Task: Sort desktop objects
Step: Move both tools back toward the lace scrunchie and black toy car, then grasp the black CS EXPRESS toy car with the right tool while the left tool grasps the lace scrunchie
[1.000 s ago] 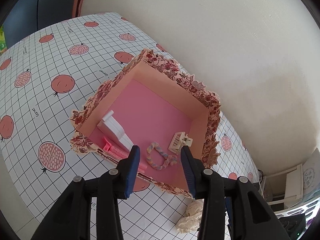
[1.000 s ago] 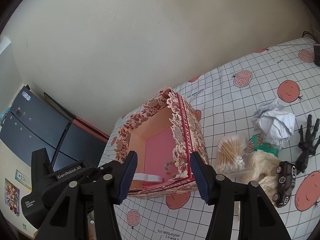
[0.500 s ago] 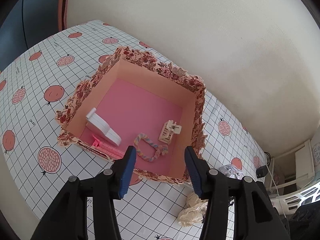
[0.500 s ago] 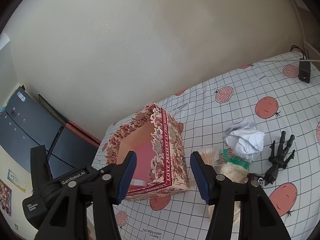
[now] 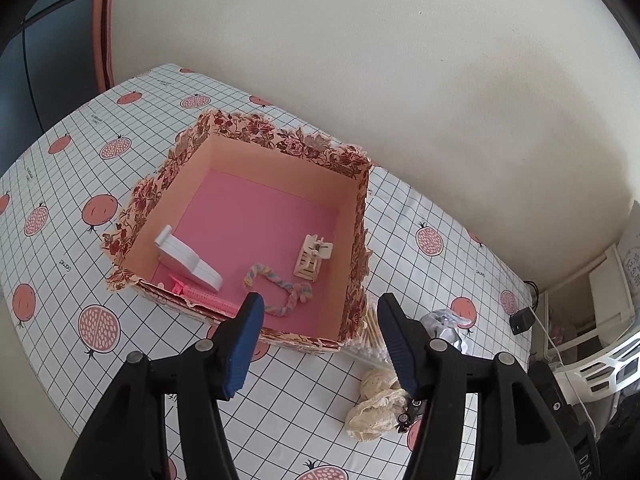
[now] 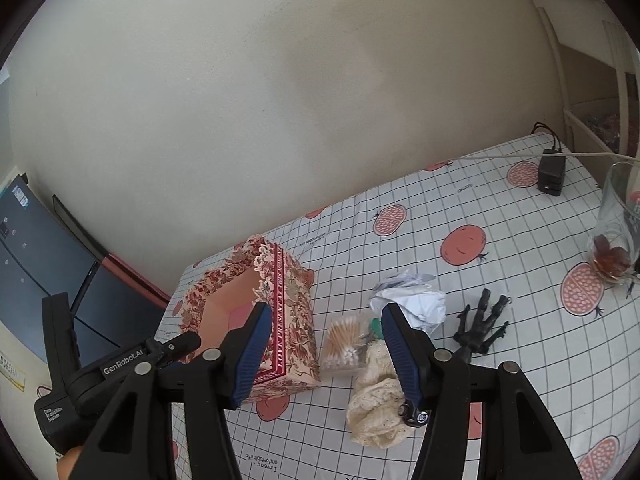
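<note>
A floral box [image 5: 280, 140] with a pink floor holds a white block [image 5: 186, 258], a pink comb [image 5: 204, 294], a braided hair tie [image 5: 280, 292] and a cream hair clip [image 5: 312, 258]. My left gripper [image 5: 320, 320] is open and empty above the box's near wall. My right gripper [image 6: 324, 330] is open and empty above a cotton swab pack [image 6: 344, 344], right of the box [image 6: 288, 312]. A cream lace cloth [image 6: 376, 412], a toy car [image 6: 416, 416], crumpled paper [image 6: 416, 304] and a black toy hand [image 6: 480, 328] lie on the table.
A checked tablecloth with pomegranate prints [image 5: 72, 184] covers the table, which stands against a cream wall. A glass [image 6: 620, 224] and a black charger [image 6: 552, 170] with cable sit at the far right. The left gripper's body [image 6: 100, 368] shows in the right wrist view.
Both grippers have pulled back and up from the box, both still open. The right wrist view has swung right, so more of the table and the glass show.
</note>
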`<move>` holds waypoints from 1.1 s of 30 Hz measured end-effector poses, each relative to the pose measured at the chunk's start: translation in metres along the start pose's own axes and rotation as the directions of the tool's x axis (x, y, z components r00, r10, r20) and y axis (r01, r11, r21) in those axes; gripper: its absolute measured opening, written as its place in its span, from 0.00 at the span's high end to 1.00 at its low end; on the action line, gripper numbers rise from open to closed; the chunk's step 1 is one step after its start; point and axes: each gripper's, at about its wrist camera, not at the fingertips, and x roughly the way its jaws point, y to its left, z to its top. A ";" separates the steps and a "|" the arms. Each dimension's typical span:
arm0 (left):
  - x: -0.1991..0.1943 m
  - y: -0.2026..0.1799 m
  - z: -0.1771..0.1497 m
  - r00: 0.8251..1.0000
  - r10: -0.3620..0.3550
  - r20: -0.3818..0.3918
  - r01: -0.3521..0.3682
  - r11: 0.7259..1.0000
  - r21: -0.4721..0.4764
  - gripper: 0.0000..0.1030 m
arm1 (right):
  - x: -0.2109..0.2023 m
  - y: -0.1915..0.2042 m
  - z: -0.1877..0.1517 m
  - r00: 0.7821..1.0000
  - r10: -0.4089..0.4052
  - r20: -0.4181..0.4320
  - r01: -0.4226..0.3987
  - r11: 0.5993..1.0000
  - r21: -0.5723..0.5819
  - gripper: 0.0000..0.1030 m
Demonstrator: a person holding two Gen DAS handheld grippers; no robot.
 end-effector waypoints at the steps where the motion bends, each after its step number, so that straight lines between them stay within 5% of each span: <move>1: -0.001 -0.001 -0.001 1.000 0.000 -0.001 0.000 1.000 0.005 0.41 | -0.004 -0.003 0.002 1.000 -0.011 0.009 0.011 1.000 0.006 0.41; 14: 0.000 -0.041 -0.021 0.999 -0.028 -0.024 0.031 0.991 0.133 0.41 | -0.029 -0.032 0.014 0.992 -0.126 0.031 0.125 0.992 0.029 0.41; 18: 0.012 -0.057 -0.033 0.997 -0.034 -0.070 0.047 0.981 0.190 0.37 | -0.011 -0.039 0.007 0.986 -0.153 -0.065 0.154 0.988 0.019 0.38; 24: 0.034 -0.072 -0.045 0.992 -0.010 -0.126 0.041 0.968 0.249 0.36 | 0.020 -0.043 -0.007 0.950 -0.260 -0.175 0.253 0.965 -0.062 0.38; 33: 0.069 -0.075 -0.059 0.976 0.011 -0.219 0.049 0.962 0.269 0.36 | 0.053 -0.073 -0.023 0.912 -0.275 -0.303 0.292 0.956 0.009 0.38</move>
